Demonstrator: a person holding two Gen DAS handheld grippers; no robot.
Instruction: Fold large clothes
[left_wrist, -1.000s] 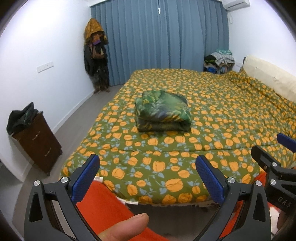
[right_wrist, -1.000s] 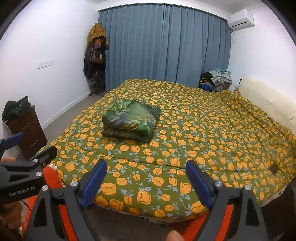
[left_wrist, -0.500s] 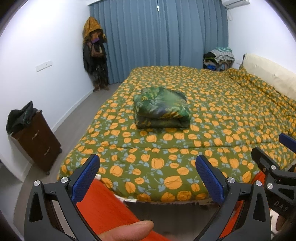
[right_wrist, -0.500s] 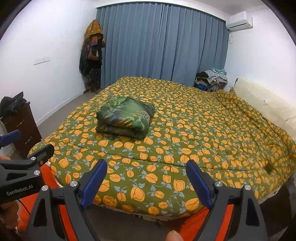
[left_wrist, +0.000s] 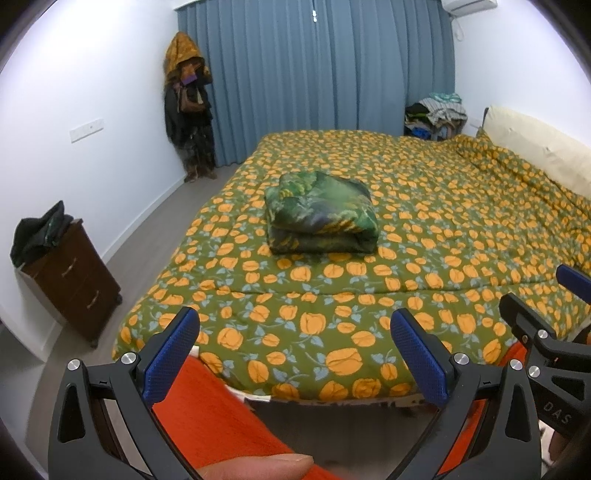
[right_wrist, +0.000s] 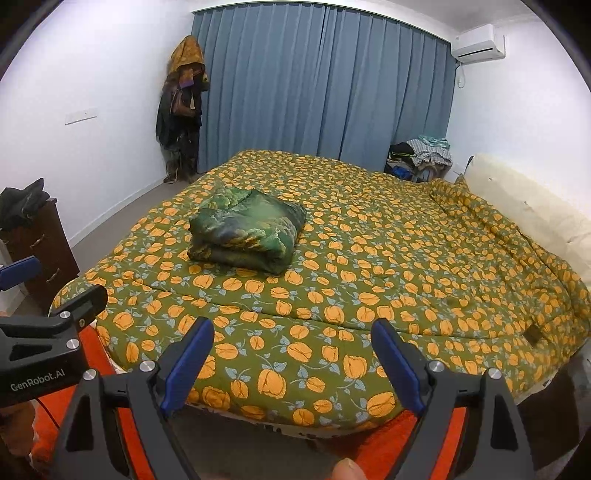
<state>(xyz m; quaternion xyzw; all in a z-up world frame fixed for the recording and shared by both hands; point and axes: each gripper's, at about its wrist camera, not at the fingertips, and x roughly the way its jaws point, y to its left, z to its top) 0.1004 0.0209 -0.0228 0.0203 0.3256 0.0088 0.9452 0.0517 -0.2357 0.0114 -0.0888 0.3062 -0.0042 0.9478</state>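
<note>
While both hand-held grippers, left (left_wrist: 295, 354) and right (right_wrist: 291, 363), hang with jaws spread and empty off the bed's (left_wrist: 424, 206) foot, the folded green quilt (left_wrist: 321, 214) lies squared mid-bed; judged finished, best left undisturbed.

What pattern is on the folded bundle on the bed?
The bundle has a dark green leafy print with yellowish touches, clearest in the left wrist view.

a glossy green folded garment (left_wrist: 322, 216) lies on the matt quilted cloth bedspread (left_wrist: 406, 258); the dark wooden cabinet (left_wrist: 70, 280) looks smooth.
</note>
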